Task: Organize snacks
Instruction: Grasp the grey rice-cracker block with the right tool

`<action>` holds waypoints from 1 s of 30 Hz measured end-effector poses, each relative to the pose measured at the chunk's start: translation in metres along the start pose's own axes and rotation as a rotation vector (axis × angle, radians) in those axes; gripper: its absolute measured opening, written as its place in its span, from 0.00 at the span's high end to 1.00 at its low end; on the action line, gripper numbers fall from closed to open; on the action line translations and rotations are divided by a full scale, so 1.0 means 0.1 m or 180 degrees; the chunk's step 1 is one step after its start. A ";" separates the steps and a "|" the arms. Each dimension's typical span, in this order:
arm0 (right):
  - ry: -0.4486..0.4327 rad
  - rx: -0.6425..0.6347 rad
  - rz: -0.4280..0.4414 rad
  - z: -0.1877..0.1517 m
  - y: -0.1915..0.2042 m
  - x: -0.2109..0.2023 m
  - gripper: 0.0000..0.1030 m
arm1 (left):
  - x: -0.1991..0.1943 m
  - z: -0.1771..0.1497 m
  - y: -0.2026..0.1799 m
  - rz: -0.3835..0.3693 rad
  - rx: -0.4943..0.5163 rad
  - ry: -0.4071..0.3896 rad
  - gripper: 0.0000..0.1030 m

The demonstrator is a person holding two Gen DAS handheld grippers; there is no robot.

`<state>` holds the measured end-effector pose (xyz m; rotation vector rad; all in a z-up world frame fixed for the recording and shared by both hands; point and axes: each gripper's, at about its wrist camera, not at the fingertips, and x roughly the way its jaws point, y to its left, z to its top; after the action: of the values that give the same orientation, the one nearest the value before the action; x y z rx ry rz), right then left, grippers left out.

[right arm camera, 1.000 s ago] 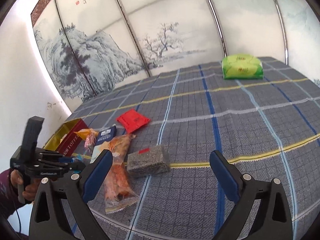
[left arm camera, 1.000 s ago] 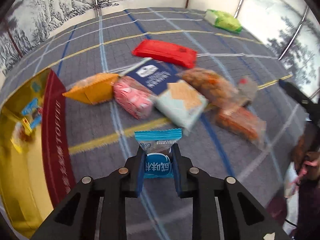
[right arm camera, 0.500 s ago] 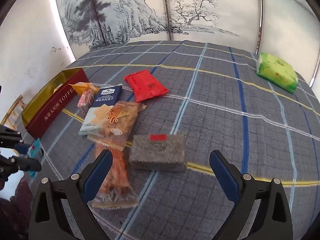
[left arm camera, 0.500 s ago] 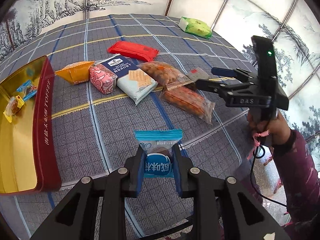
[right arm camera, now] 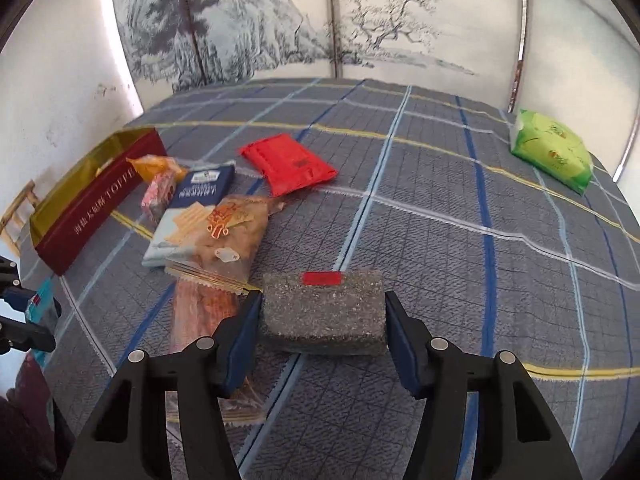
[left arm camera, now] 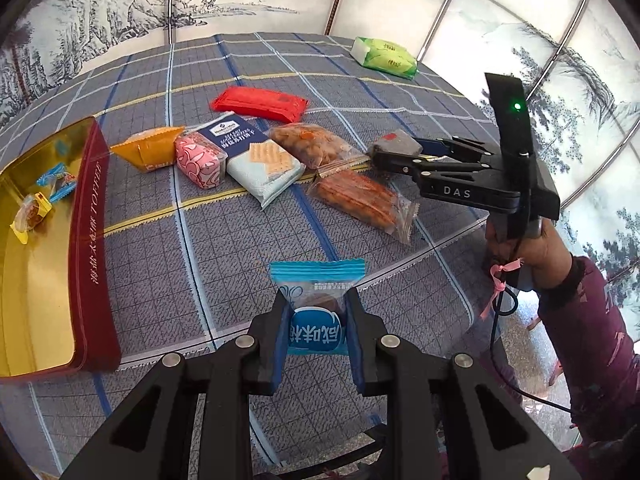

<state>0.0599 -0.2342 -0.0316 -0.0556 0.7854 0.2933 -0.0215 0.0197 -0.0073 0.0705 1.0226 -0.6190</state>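
While the left claw (left arm camera: 316, 332) pinches a blue wrapped snack (left arm camera: 317, 308) short of the toffee tin (left arm camera: 90, 240), holding only three candies, the right claw (right arm camera: 322, 318) straddles, spread, the grey packet (right arm camera: 324, 310); most snacks remain on the surface (right arm camera: 440, 216).

grey plaid tablecloth (right arm camera: 440, 208), red packet (right arm camera: 288, 164), green pack (right arm camera: 550, 150), gold-lined maroon tin (left arm camera: 86, 240).

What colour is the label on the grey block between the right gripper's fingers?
Red, a small rectangle on the grey block at its far top edge; clearest in the right wrist view.
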 end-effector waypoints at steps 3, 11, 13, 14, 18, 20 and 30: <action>-0.0129 0.0348 -0.0055 -0.04 -0.22 -0.09 0.42 | -0.07 -0.02 -0.02 -0.0006 -0.0003 -0.0040 0.78; -0.0375 0.0848 -0.0123 -0.07 -0.49 -0.19 0.42 | -0.29 -0.11 -0.08 0.0080 0.0066 -0.0202 0.78; -0.0383 0.0806 -0.0160 -0.07 -0.45 -0.19 0.42 | -0.33 -0.13 -0.08 0.0101 0.0076 -0.0248 0.78; -0.0391 0.0796 -0.0183 -0.06 -0.45 -0.19 0.42 | -0.36 -0.14 -0.08 0.0114 0.0077 -0.0270 0.78; -0.0421 0.0755 -0.0262 -0.07 -0.41 -0.19 0.42 | -0.45 -0.15 -0.06 0.0222 0.0094 -0.0365 0.78; -0.0420 0.0740 -0.0296 -0.07 -0.40 -0.19 0.42 | -0.49 -0.16 -0.05 0.0273 0.0104 -0.0418 0.78; -0.0418 0.0738 -0.0401 -0.08 -0.39 -0.19 0.42 | -0.61 -0.17 0.15 0.0417 -0.0016 -0.0556 0.78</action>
<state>0.0530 -0.2775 -0.0262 0.1308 0.6779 0.0843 -0.0492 0.0653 0.0296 0.0769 0.8433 -0.4940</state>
